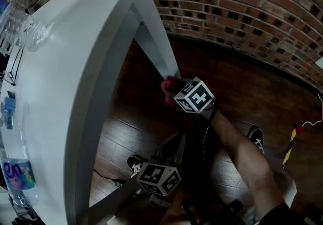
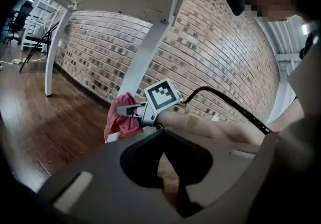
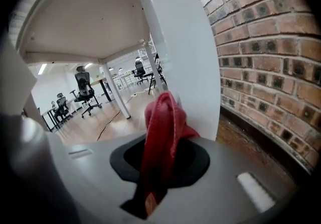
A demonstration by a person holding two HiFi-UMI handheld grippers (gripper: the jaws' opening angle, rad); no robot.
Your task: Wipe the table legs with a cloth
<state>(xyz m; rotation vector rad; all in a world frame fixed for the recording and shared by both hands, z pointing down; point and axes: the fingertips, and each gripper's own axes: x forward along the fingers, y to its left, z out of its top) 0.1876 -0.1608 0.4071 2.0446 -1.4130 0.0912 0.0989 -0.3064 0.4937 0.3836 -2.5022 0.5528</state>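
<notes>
A red cloth (image 1: 168, 87) is pressed against the lower part of the white table leg (image 1: 156, 37), which slants down from the white tabletop (image 1: 65, 67). My right gripper (image 1: 171, 90) is shut on the cloth, with its marker cube just behind. In the right gripper view the cloth (image 3: 163, 132) hangs out of the jaws in front of the leg (image 3: 185, 57). The left gripper view shows the right gripper (image 2: 128, 111) holding the cloth (image 2: 120, 120) at the leg (image 2: 145, 52). My left gripper (image 1: 171, 146) hangs lower and nearer to me, apart from the leg, shut on nothing (image 2: 163, 135).
A brick wall (image 1: 242, 7) runs close behind the leg, above dark wooden floor (image 1: 141, 113). The person's shoes (image 1: 256, 135) and a yellow-black striped bar (image 1: 289, 148) are on the floor. Another white leg (image 2: 50, 62) stands far left. Bottles (image 1: 20, 176) rest on the tabletop.
</notes>
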